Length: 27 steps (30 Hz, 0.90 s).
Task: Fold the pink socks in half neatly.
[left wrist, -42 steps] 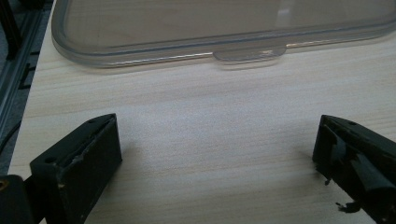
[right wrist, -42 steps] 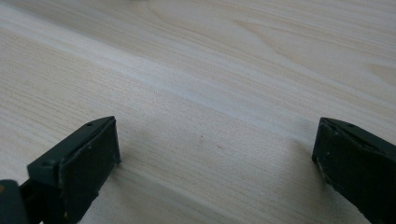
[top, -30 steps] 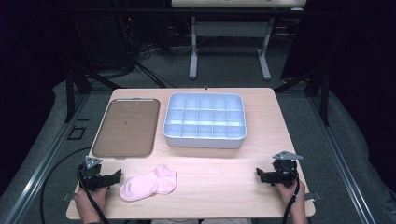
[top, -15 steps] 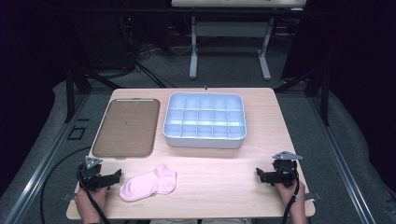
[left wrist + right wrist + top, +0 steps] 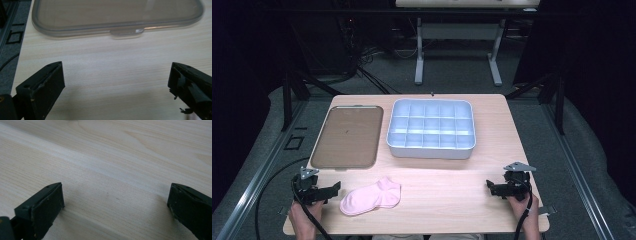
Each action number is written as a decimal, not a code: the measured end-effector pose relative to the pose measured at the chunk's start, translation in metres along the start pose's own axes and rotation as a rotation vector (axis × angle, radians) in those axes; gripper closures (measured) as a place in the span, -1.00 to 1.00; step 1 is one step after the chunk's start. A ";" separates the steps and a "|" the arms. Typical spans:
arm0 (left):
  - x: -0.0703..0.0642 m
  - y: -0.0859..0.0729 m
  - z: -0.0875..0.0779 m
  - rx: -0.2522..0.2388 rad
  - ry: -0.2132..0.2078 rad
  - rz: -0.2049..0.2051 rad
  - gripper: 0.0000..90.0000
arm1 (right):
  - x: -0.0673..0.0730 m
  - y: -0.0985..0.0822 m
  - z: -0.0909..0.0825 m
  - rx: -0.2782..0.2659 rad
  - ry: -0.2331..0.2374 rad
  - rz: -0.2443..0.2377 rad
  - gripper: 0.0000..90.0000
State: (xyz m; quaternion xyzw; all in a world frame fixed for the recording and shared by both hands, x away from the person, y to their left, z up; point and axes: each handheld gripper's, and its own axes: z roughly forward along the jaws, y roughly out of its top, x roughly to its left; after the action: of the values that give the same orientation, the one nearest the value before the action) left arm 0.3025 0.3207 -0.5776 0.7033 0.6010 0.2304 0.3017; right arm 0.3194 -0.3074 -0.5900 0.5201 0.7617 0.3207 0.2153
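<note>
Two grippers are held low at the near edge of the table [image 5: 447, 182], one at each near corner, and nothing is gripped by either. The left gripper [image 5: 328, 192] is seen with its jaws spread wide over bare wood in its own view, the near rim of the lid [image 5: 120, 27] lying beyond them. The right gripper [image 5: 491, 188] is likewise wide open and empty over bare wood.

The sock [image 5: 371, 197] is taken as the landmark. It lies flat just right of the left gripper, apart from it, and well left of the right gripper. Its long axis runs roughly left to right, tilted slightly away at the right end; the rounded toe end seems to point left towards the left gripper, the cuff right, though the shape is small.

The step in hand is judged to be the start, before any reach. The next move likely calls for the left gripper to be swung right and closed on the sock.

Beyond the sock, the lid is to the far left and the tray [image 5: 431, 150], divided into compartments, is straight behind.
</note>
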 end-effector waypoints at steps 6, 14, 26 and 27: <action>-0.018 0.008 -0.021 -0.041 -0.052 0.033 -1.00 | 0.000 0.000 0.000 -0.003 -0.001 -0.002 -1.00; -0.053 0.016 -0.033 -0.051 -0.164 0.097 -1.00 | 0.000 0.000 0.000 -0.003 -0.002 -0.001 -1.00; -0.102 0.008 -0.024 -0.021 -0.284 0.167 -1.00 | 0.000 0.000 0.000 -0.003 -0.003 -0.001 -1.00; -0.105 0.008 -0.023 -0.018 -0.288 0.170 -1.00 | 0.000 0.000 0.000 -0.004 -0.003 -0.002 -1.00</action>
State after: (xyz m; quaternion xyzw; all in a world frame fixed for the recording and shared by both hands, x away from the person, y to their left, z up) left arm 0.2745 0.2201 -0.5521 0.7747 0.4876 0.1573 0.3706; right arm 0.3192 -0.3073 -0.5902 0.5196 0.7612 0.3213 0.2177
